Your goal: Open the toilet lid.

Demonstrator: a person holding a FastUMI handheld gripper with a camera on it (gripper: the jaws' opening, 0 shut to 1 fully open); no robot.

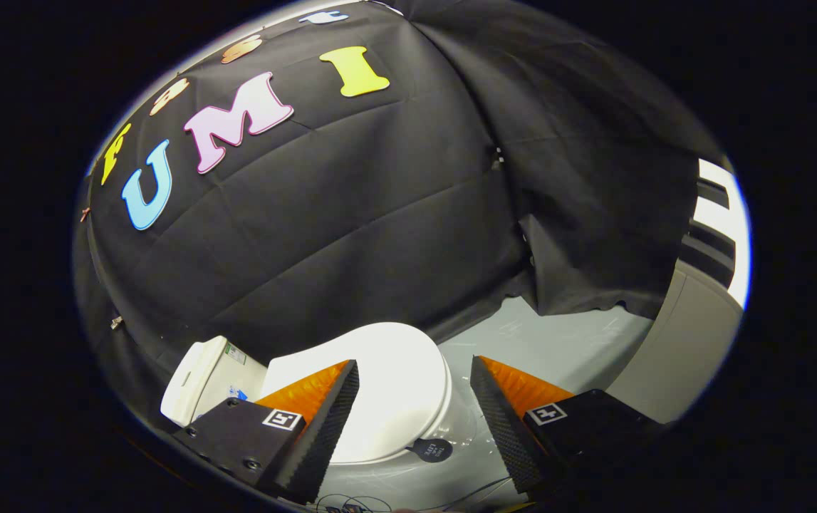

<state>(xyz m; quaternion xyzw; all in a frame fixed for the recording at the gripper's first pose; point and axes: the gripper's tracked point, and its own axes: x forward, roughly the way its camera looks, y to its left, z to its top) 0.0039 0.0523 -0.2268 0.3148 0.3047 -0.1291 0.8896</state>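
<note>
1. Gripper view: the gripper (414, 370) hung wide open, holding nothing, low in the frame.
2. The closed lid (394, 388) lay between and beyond the fingers, the tank (198, 377) at lower left.
3. Judged the approach step; next, hook the lid's front edge near the dark tag (431, 449).

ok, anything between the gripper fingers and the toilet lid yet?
Nothing. In the gripper view the open gripper frames the closed toilet lid with both fingers clear of it; the gap to the lid is bare.
</note>
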